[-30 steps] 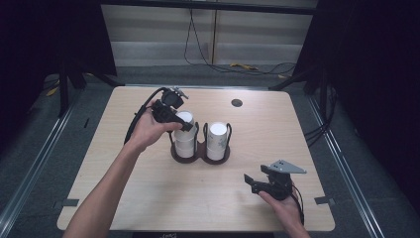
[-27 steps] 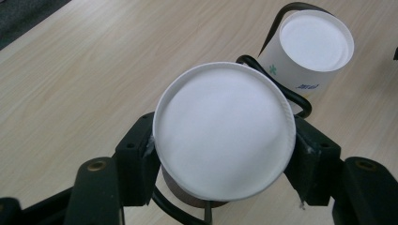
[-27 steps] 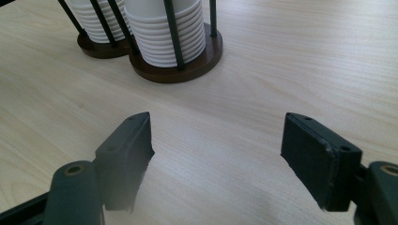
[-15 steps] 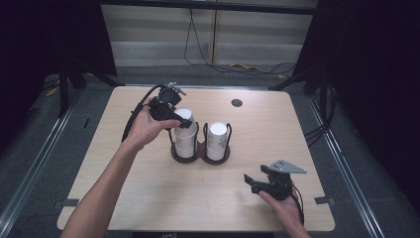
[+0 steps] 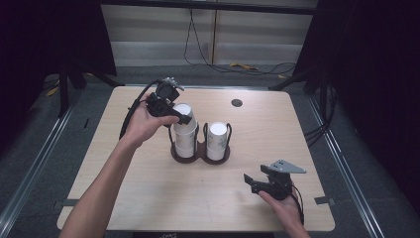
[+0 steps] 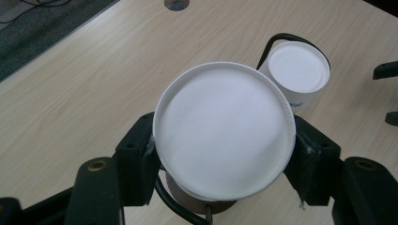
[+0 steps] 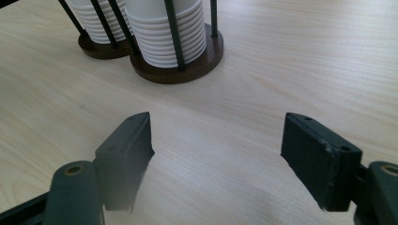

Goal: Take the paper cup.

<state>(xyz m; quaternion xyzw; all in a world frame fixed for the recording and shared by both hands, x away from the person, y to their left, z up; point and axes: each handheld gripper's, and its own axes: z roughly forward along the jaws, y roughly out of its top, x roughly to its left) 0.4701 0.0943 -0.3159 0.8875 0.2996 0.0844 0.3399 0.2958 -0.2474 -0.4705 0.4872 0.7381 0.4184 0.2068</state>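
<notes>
A dark wire cup holder (image 5: pixel 200 157) stands mid-table with two stacks of upturned white paper cups. My left gripper (image 5: pixel 179 118) is shut on the top cup (image 5: pixel 182 110) of the left stack (image 5: pixel 184 141), which sits a little higher than the right stack (image 5: pixel 217 141). In the left gripper view the jaws of the left gripper (image 6: pixel 224 154) press both sides of that cup (image 6: pixel 224 136), with the right stack (image 6: pixel 298 75) behind. My right gripper (image 5: pixel 251 183) rests near the front right of the table, open, nothing between the jaws of the right gripper (image 7: pixel 216 145). It faces the holder (image 7: pixel 178 70).
A round cable hole (image 5: pixel 236 103) lies at the back of the wooden table (image 5: pixel 124 198). The left gripper's cable (image 5: pixel 132 111) loops off toward the table's left side. Dark floor and rails surround the table.
My left gripper closed in around the top cup of the left stack and has raised it slightly. The right gripper has stayed put.
</notes>
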